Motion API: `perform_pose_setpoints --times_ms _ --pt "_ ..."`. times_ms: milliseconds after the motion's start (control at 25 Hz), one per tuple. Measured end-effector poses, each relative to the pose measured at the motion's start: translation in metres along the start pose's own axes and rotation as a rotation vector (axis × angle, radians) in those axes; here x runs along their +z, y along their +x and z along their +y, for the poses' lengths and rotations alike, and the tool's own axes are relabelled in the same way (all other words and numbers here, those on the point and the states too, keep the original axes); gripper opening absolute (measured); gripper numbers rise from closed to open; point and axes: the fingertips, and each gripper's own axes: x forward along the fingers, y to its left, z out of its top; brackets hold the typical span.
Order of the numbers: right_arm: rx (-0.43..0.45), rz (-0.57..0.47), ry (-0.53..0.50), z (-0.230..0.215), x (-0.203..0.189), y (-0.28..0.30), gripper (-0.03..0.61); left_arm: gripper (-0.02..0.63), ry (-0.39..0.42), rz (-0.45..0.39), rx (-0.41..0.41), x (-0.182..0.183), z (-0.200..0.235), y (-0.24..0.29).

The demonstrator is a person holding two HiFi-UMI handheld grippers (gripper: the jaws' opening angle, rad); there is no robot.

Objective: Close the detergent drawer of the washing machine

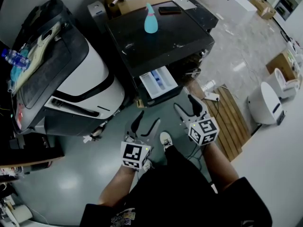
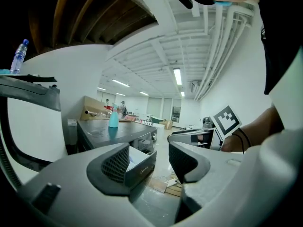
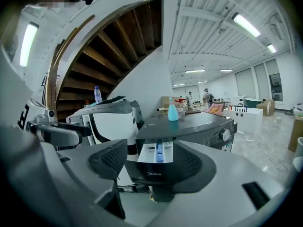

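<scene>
The drawer (image 1: 158, 84) sticks out of the front of the washing machine (image 1: 175, 39). A bottle (image 1: 150, 20) stands on top of it. I hold my left gripper (image 1: 147, 122) and right gripper (image 1: 185, 105) side by side before the drawer, not touching it. A second machine (image 1: 90, 74) stands to the left.

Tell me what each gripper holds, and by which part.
Nothing is held. The left gripper and right gripper are both open and empty, short of the pulled-out detergent drawer.

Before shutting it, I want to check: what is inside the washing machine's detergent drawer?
The open detergent drawer shows white compartments and a blue insert. Its rear end is covered by the washing machine.
</scene>
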Motion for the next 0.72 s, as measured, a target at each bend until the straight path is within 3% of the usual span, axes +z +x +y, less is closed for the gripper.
perform_pose_setpoints --times_ms 160,360,720 --pt "0.01 0.043 -0.005 -0.019 -0.015 0.013 0.301 0.242 -0.005 -0.004 -0.005 -0.003 -0.001 0.023" --pt "0.021 0.089 -0.009 -0.038 -0.034 0.036 0.299 0.242 -0.025 0.055 0.0 -0.011 0.003 0.046" --pt "0.024 0.186 0.029 -0.072 -0.074 0.067 0.299 0.242 -0.057 0.041 0.04 -0.031 0.022 0.081"
